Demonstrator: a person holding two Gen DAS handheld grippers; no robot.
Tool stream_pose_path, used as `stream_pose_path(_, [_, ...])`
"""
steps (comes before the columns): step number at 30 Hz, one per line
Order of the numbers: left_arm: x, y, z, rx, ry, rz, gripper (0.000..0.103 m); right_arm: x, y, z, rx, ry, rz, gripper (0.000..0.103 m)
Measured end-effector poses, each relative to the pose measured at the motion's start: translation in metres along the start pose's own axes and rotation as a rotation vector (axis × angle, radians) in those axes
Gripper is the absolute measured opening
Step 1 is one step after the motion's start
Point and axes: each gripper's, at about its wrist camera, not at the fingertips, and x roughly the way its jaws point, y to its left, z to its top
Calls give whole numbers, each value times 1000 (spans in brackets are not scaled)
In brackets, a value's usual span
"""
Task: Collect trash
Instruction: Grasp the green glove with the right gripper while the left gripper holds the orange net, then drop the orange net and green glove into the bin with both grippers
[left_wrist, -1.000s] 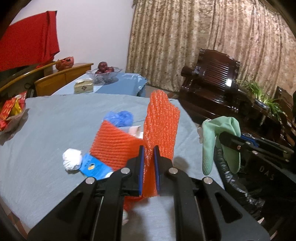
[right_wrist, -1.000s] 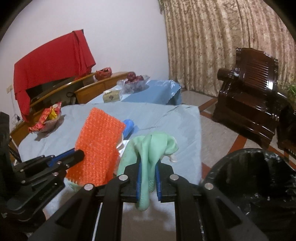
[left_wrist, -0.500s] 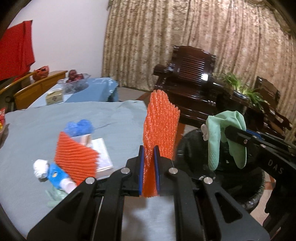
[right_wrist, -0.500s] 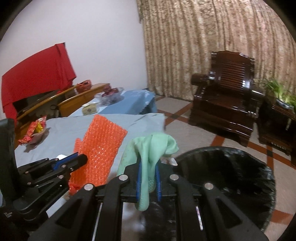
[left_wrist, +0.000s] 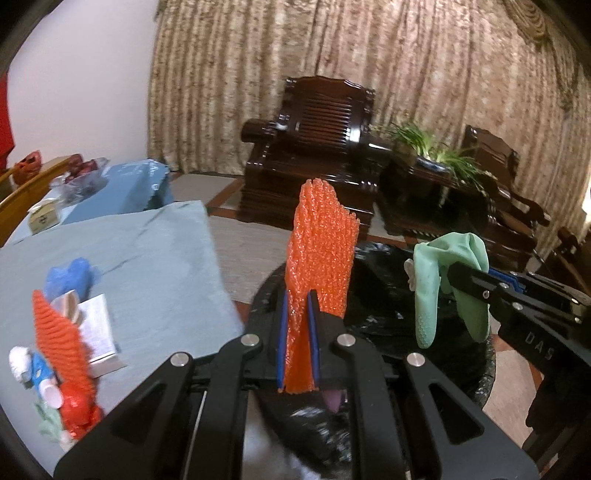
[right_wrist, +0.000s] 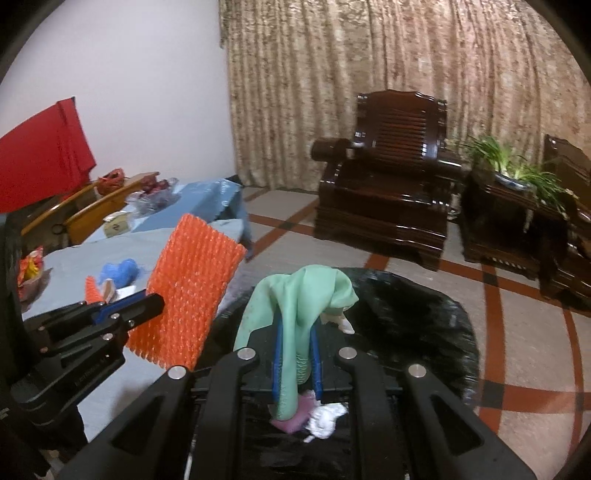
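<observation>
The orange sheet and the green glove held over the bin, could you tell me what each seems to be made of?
Orange sheet: probably foam netting, matte; its surface is an open knobbly mesh and it stands stiff.
Green glove: probably rubber or latex, smooth and dull; it drapes limply, with a scaly grip texture on the fingers.

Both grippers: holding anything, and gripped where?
Left gripper pinches the orange foam net sleeve at its lower end. Right gripper clamps the mint-green rubber glove mid-length, its ends drooping either side.
</observation>
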Motion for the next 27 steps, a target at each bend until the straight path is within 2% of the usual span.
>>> stream_pose_path(10, [32,-29,-1,47,38,-51,10,13,-29,-17,27,54,-48,13])
stream_pose_path(13, [39,-32,-3,48,53,-64,18,14,-33,-21,41,65,-54,19])
stream_pose_path(14, [40,-32,-3,50,58,-65,35,15,-35,-23,45,73,-60,25])
stream_pose_path(15, [41,-32,-5,48,61,-75,48,14,-37,-24,47,73,-65,35])
stream_pose_path(19, [36,-30,-6,44,48,-74,60,7,-39,-23,55,47,-86,55])
stream_pose_path(21, [31,-26,-5,36,35,-64,66,2,-40,-21,59,28,-103,77])
stream_pose_path(22, [28,-25,-4,32,29,-58,69,0,-40,-21,59,18,-106,81])
stream_pose_path(24, [20,-19,-4,27,5,-31,83,-6,-37,-20,60,-5,-112,98])
stream_pose_path(27, [6,-8,-3,20,-24,3,91,-9,-34,-15,63,-16,-99,97])
